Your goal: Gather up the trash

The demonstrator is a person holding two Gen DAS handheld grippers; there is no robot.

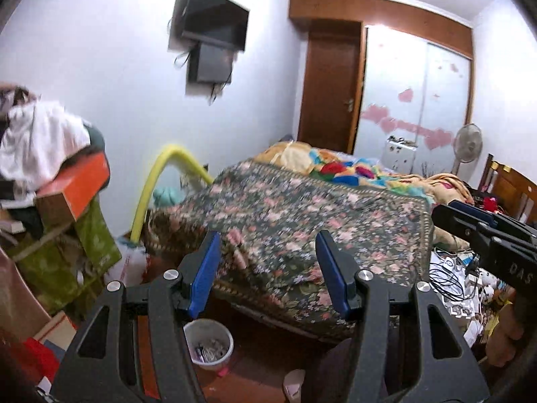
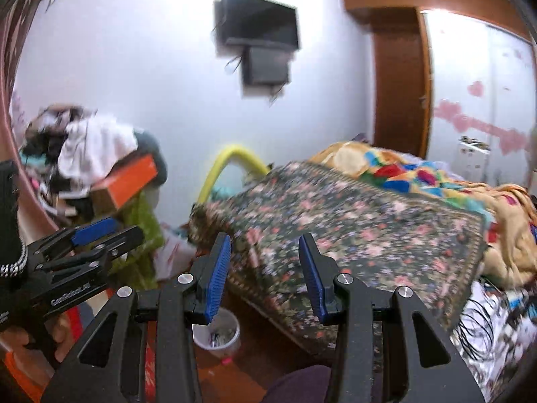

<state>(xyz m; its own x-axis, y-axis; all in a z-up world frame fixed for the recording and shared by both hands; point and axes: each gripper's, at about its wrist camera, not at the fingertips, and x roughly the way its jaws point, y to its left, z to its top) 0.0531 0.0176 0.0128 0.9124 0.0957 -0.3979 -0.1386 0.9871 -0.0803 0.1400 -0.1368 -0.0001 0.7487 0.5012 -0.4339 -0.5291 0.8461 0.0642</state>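
Observation:
My left gripper (image 1: 268, 236) is open, and its blue pads (image 1: 204, 268) have nothing between them. It points across a bedroom at a bed under a floral blanket (image 1: 302, 218). Below it on the wooden floor stands a small white bin (image 1: 214, 366) with scraps inside, and a small pink scrap (image 1: 221, 372) lies beside the bin. My right gripper (image 2: 265, 240) is also open and holds nothing. It sits to the right of the left one and shows at the edge as right gripper (image 1: 443, 209). The right wrist view shows the bin (image 2: 218, 352), the floral blanket (image 2: 335, 218) and the left gripper (image 2: 129, 228).
A heap of clothes (image 1: 40, 134) and an orange box (image 1: 77, 184) sit on a green bag (image 1: 87, 245) at the left. A yellow foam tube (image 1: 151, 181) leans by the bed. Tangled cables (image 1: 446, 278) and small clutter lie at the right. A television (image 1: 214, 20), door (image 1: 329, 87) and fan (image 1: 466, 141) are beyond.

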